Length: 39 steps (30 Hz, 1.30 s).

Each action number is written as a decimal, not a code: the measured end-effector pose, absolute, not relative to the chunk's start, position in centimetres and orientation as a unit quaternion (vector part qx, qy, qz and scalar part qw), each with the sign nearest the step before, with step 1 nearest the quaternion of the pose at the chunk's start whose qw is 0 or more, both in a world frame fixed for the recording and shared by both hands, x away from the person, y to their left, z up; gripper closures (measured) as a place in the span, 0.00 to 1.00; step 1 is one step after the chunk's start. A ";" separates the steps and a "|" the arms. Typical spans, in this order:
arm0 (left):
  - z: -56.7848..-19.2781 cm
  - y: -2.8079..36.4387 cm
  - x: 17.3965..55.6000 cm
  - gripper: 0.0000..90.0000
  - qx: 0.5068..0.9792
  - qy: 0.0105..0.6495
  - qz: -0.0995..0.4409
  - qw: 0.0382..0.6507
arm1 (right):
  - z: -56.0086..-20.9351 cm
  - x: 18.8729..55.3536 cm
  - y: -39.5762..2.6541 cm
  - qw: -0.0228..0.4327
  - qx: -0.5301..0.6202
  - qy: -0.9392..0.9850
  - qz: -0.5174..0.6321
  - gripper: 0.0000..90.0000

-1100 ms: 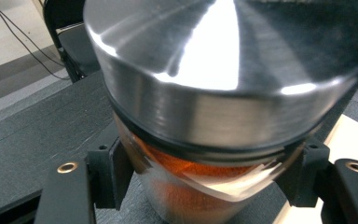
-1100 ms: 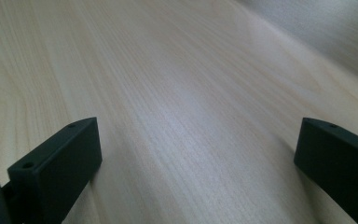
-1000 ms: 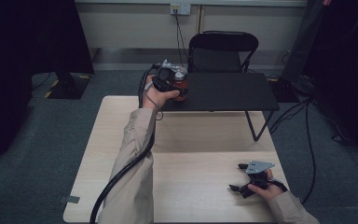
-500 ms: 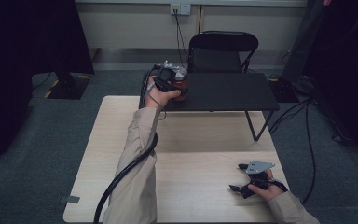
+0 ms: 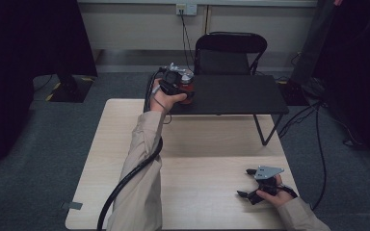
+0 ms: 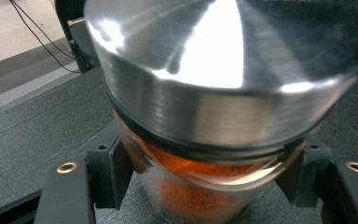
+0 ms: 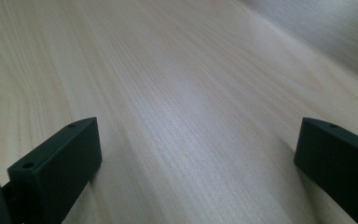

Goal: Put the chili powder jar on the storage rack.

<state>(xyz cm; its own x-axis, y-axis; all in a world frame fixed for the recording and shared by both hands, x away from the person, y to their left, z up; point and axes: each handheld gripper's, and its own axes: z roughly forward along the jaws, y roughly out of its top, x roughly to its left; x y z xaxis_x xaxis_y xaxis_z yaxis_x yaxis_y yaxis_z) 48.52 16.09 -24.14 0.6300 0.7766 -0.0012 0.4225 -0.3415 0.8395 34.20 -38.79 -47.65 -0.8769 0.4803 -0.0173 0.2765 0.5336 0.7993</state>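
Both tongs are in my hands, and they are far apart from each other. Left tongs [image 6: 205,186] are clamped on a glass jar [image 6: 200,186] with orange-red powder inside and a broad brushed-metal lid [image 6: 223,74] — in the left gripper view one black jaw presses each side of the glass just under the lid's dark rim, and the jar looms so close that its top runs out of the picture. From the high view I see my left hand [image 5: 166,98] stretched far forward, sleeve and trailing cable [image 5: 125,185] lying along the arm, holding the jar [image 5: 187,90] at the near left corner of a low black table [image 5: 236,94] that stands beyond the light wooden table [image 5: 197,144]; whether the jar's base touches that black surface or hangs just above it I cannot tell. A black folding chair [image 5: 230,53] stands behind the black table. Right tongs [image 5: 251,183] sit low over the near right part of the wooden table, my right hand [image 5: 277,195] wrapped around them with the grey plate on top. Their jaws are spread wide with nothing between them — in the right gripper view [image 7: 191,154] I see bare pale wood grain running between the two black jaw tips.
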 end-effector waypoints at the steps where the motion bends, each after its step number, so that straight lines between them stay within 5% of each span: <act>1: -24.2 16.1 48.5 0.34 0.793 0.378 0.205 0.432 | -47.7 34.2 -38.8 0.118 0.218 0.868 0.431 0.00; 9: -24.3 16.3 48.5 0.34 0.793 0.372 0.207 0.435 | -47.7 34.2 -38.8 0.118 0.218 0.868 0.431 0.00; 20: -23.7 17.0 47.3 0.04 0.791 0.374 0.211 0.437 | -47.7 34.2 -38.8 0.118 0.218 0.867 0.432 0.00; 39: -24.6 20.8 42.3 0.01 0.801 0.330 0.206 0.454 | -47.7 34.1 -38.8 0.118 0.218 0.868 0.431 0.00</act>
<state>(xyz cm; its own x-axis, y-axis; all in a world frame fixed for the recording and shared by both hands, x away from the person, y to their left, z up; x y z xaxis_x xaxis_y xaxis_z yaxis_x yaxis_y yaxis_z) 42.30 20.84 -24.59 0.6970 0.7164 0.0309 0.3417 -0.3697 0.8641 34.10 -38.83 -47.67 -0.8772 0.4797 -0.0173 0.2759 0.5333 0.7997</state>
